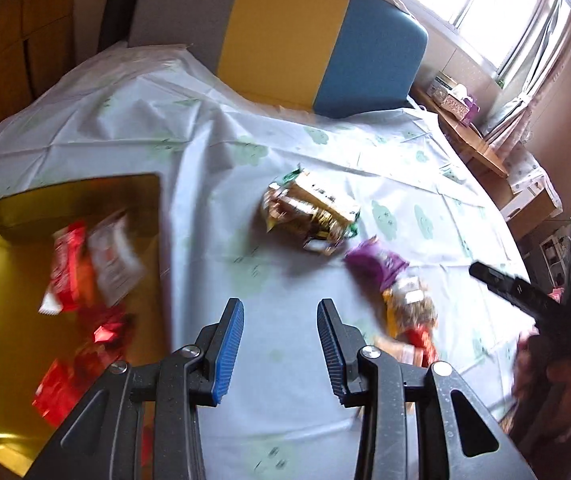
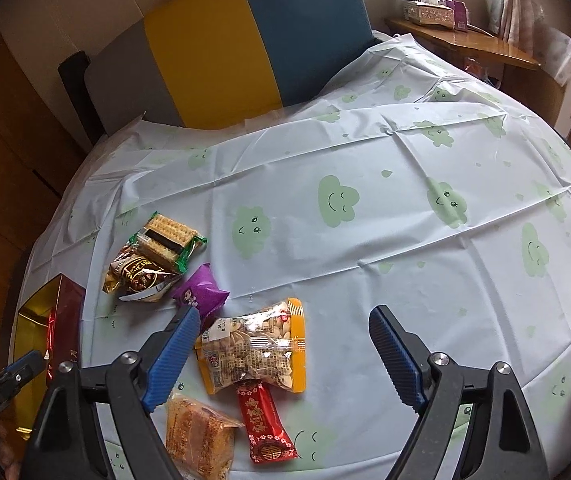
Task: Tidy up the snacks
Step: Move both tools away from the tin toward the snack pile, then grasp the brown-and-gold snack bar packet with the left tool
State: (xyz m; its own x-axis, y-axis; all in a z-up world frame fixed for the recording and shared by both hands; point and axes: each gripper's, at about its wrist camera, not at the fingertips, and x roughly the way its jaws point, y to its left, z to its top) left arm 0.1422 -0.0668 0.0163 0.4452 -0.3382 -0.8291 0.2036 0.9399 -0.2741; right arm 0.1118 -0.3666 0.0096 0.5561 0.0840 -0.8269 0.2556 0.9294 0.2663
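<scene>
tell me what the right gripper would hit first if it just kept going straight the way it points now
Probably the clear nut packet with orange edges: it lies between the open fingers of the right gripper, nearer the left finger. Beyond it is only bare tablecloth. Depth is unclear, so the height above the packet cannot be told.

A grey, yellow and blue chair [image 2: 221,52] is seen behind the bench; a tissue box [image 2: 429,8] is set on a wooden side table [image 2: 481,46].

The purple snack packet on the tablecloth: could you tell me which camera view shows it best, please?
The right wrist view: the purple snack packet is sharp there, its left side slightly hidden by a fingertip. The left wrist view shows it smeared by motion blur.
</scene>
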